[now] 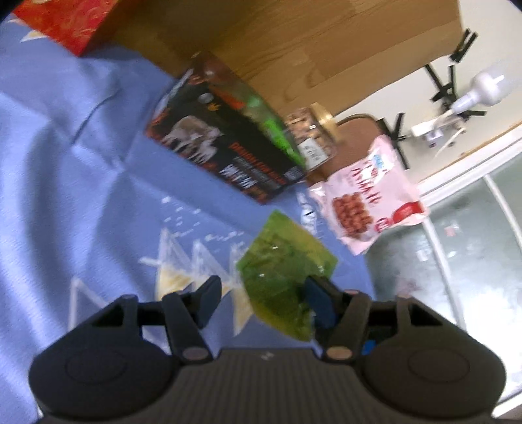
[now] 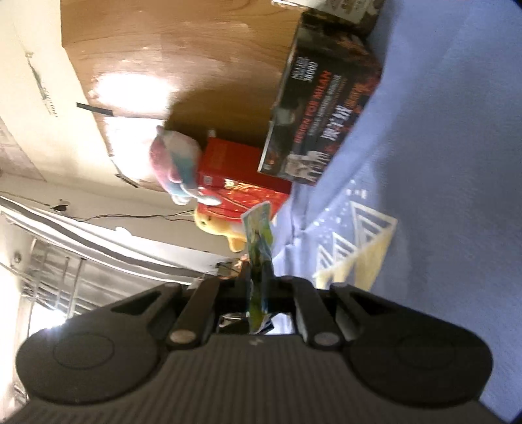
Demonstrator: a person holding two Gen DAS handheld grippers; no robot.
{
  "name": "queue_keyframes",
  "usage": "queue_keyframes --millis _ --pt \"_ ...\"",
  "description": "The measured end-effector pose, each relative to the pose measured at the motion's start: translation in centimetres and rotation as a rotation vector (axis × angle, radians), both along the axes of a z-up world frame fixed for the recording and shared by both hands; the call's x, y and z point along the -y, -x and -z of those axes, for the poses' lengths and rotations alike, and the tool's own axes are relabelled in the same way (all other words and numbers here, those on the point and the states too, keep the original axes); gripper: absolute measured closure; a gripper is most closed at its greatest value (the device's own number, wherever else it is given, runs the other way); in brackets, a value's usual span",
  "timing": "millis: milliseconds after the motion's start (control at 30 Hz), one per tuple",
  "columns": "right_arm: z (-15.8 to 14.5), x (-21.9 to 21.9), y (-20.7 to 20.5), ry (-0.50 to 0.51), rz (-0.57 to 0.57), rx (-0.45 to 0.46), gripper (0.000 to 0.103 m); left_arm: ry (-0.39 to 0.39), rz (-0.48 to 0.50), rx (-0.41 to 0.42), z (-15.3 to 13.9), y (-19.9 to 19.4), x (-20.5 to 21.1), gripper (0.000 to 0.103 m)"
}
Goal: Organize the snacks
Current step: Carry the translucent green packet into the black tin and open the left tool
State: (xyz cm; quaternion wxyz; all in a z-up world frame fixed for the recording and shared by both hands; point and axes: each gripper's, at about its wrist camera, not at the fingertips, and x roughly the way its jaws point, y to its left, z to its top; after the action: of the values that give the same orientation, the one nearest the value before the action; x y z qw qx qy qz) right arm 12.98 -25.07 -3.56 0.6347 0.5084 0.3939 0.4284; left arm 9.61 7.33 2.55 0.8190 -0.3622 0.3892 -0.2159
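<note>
In the left wrist view a green snack packet (image 1: 280,270) lies between my left gripper's fingers, leaning against the right finger (image 1: 318,300). My left gripper (image 1: 261,293) is open wide above the blue cloth (image 1: 65,163). A pink snack bag (image 1: 368,199) lies at the cloth's far edge. In the right wrist view my right gripper (image 2: 257,277) is shut on a thin blue-green snack packet (image 2: 259,234), held edge-on above the blue cloth (image 2: 440,163).
A black printed box (image 1: 228,146) stands on the cloth against a wooden board (image 1: 293,42), also in the right wrist view (image 2: 319,107). A red box (image 1: 65,22) (image 2: 241,176), a jar of nuts (image 1: 313,137) and plush toys (image 2: 179,163) sit nearby.
</note>
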Motion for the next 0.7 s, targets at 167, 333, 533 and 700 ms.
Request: queue_keyframes --millis 167,333,533,700 --pt "-2.0 -0.2 -1.9 0.015 0.018 0.053 0.094 -0.066 0.001 0.091 -2.8 -1.9 0.9 0.061" --pt "-5.0 -1.2 -5.0 0.085 0.077 0.17 0.095 -0.141 -0.022 0.152 -5.7 -5.8 1.1 0.062" --pt "-7.0 -3.6 -8.8 0.301 0.187 0.319 0.094 -0.242 -0.068 0.131 -6.4 -12.7 2.2 0.06" --pt "-7.2 -5.9 -10.3 0.459 0.241 0.423 0.092 -0.292 -0.092 0.11 -5.6 -16.3 2.6 0.059"
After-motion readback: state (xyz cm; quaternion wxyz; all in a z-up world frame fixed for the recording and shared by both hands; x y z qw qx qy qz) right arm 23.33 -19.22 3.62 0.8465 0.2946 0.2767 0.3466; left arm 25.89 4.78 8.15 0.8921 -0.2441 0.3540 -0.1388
